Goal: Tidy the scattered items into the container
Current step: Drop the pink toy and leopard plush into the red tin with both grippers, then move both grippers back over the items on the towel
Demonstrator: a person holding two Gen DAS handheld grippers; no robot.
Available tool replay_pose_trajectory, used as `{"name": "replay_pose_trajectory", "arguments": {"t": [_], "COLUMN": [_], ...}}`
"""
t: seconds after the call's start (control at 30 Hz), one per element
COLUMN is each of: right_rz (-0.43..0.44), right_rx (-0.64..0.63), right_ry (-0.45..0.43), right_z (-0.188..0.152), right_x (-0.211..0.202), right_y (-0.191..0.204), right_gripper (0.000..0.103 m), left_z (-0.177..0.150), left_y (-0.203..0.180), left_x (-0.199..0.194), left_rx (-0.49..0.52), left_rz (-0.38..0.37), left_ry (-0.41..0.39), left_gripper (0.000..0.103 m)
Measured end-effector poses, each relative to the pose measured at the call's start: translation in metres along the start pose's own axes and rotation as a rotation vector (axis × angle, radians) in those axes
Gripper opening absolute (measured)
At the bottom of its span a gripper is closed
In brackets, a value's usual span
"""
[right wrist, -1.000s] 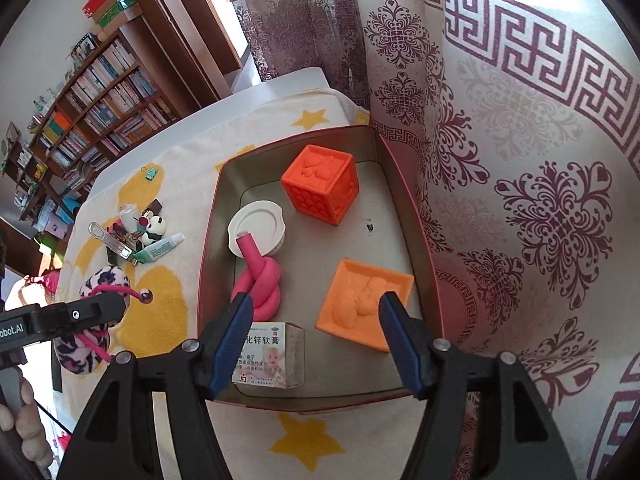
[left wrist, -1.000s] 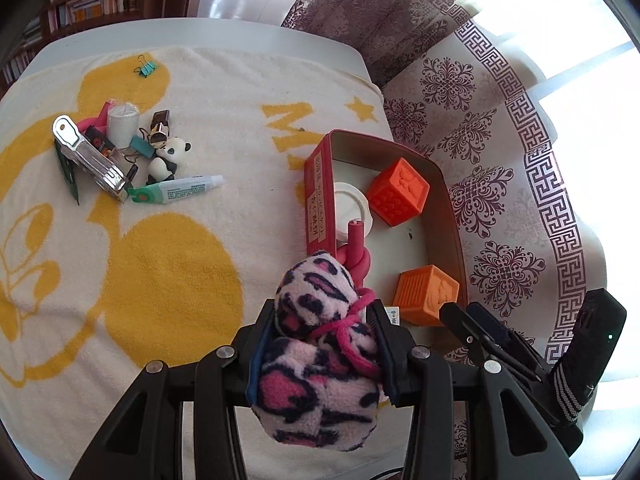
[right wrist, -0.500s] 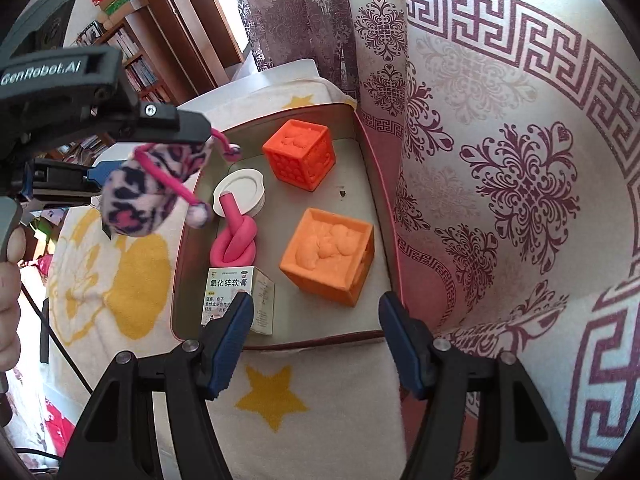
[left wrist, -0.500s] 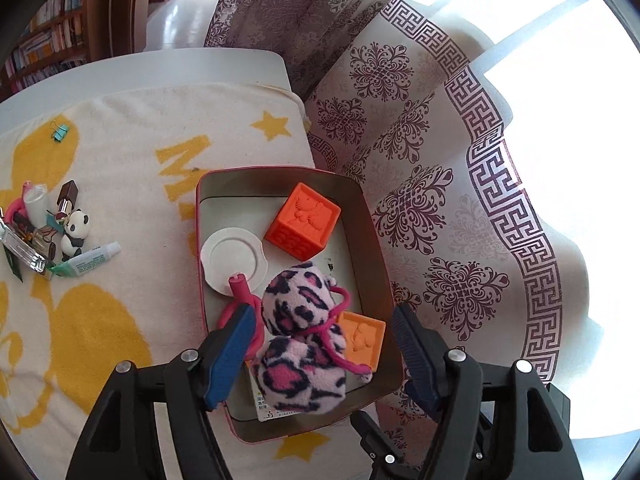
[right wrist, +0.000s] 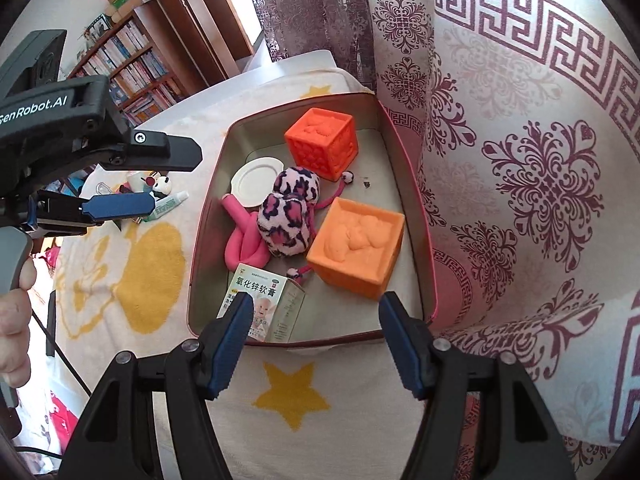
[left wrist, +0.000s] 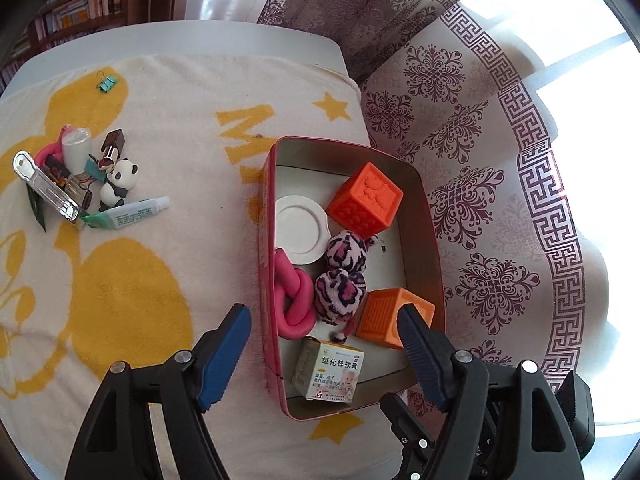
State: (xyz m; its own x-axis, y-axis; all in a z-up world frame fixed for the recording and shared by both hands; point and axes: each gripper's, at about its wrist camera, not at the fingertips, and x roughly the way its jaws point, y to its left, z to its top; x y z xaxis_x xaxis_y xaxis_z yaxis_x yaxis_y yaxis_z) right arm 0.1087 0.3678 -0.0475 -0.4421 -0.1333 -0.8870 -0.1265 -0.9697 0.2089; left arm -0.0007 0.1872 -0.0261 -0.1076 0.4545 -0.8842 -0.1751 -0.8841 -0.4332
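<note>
A red tin (left wrist: 269,240) stands on the towel beside the curtain. In it lie two orange cubes (left wrist: 366,200) (left wrist: 390,320), a white dish (left wrist: 298,228), a pink knotted tube (left wrist: 294,300), an ointment box (left wrist: 332,372) and a pink leopard plush (left wrist: 340,280). My left gripper (left wrist: 322,312) hovers open above the tin's near left wall, holding nothing. My right gripper (right wrist: 317,300) is open over the tin's near end (right wrist: 312,342), with the plush (right wrist: 286,216) beyond it. Scattered items remain far left: a panda (left wrist: 118,182), a paste tube (left wrist: 128,212) and a metal clip (left wrist: 44,184).
A teal binder clip (left wrist: 106,82) lies alone near the towel's far edge. The patterned curtain (left wrist: 500,200) hangs close along the tin's right side. A bookshelf (right wrist: 132,60) stands behind the table. A person's hand (right wrist: 14,312) holds the left gripper's handle.
The left gripper carried the leopard plush over the tin, opened and let it go. The plush now rests inside the tin. The right gripper stayed open.
</note>
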Motion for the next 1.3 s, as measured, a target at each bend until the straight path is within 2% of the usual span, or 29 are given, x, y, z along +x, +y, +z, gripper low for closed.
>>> {"name": "replay_pose_trajectory", "arguments": {"t": [0.63,1.03,1.3], "right_rz": [0.055,0.094,0.119], "right_rx": [-0.086,-0.15,-0.22], "right_ry": [0.048,0.085,0.088], "right_z": [0.003,0.011,0.027], "right_x": [0.028,0.055,0.075], "right_y": [0.078,0.146,0.196], "right_gripper": [0.069,0.069,0.069], "left_z": [-0.013,-0.015,-0.019], "left_y": [0.128,0.215,0.267], "left_x": [-0.043,-0.073,-0.079], "left_rx": [-0.203,-0.324,-0.401], "left_rz": [0.052,0.085,0.094], "left_ry": [-0.035,-0.057,-0.043], "left_gripper": [0.077,0.077,0.077]}}
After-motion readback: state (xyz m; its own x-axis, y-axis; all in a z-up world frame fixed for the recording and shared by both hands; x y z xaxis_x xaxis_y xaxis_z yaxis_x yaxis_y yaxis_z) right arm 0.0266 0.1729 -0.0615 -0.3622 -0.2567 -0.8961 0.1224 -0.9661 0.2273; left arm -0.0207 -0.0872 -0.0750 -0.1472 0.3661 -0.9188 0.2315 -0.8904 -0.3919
